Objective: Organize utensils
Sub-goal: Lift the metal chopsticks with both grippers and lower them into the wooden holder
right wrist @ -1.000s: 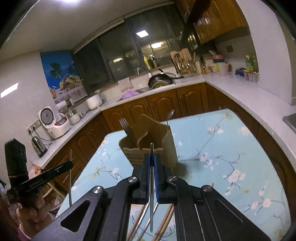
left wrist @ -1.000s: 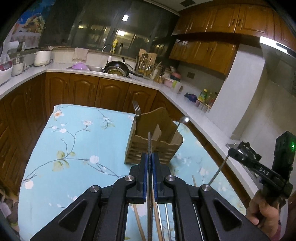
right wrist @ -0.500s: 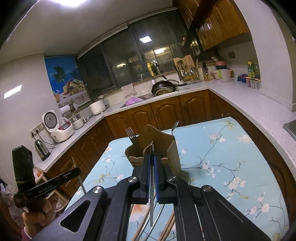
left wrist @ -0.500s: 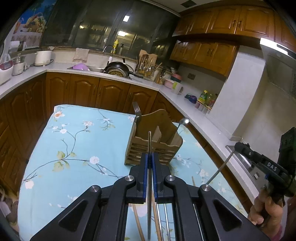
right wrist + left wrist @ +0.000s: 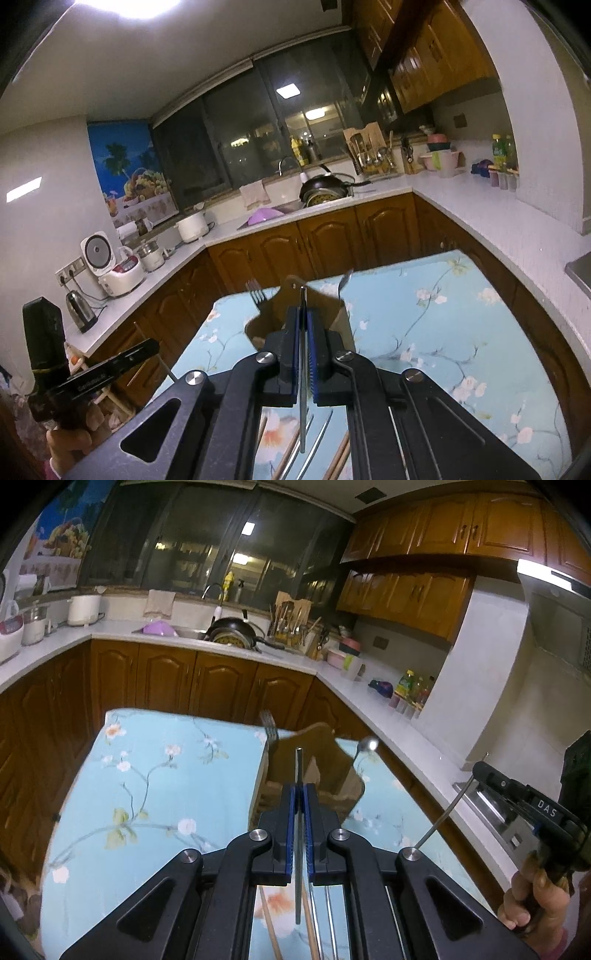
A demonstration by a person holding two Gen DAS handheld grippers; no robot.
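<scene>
My left gripper [image 5: 299, 794] is shut on a thin metal chopstick [image 5: 299, 768] that stands upright between its blue pads. My right gripper [image 5: 303, 317] is shut on a second metal chopstick [image 5: 303, 295]. Both are held above the table, short of the wooden utensil holder [image 5: 314, 760], which also shows in the right wrist view [image 5: 291, 295]. A fork [image 5: 269, 725] and a spoon [image 5: 367, 745] stand in the holder. Loose chopsticks and metal utensils [image 5: 314, 448] lie on the cloth under the grippers. The right gripper shows at the right edge of the left wrist view [image 5: 517, 794].
The table carries a light blue floral cloth [image 5: 147, 782]. Wooden cabinets and a white counter [image 5: 373, 705] wrap around it. A pan [image 5: 232, 629], rice cookers [image 5: 110, 266] and bottles [image 5: 412, 686] stand on the counter.
Both grippers have risen and tilted upward with their chopsticks. The holder now sits lower and smaller in both views.
</scene>
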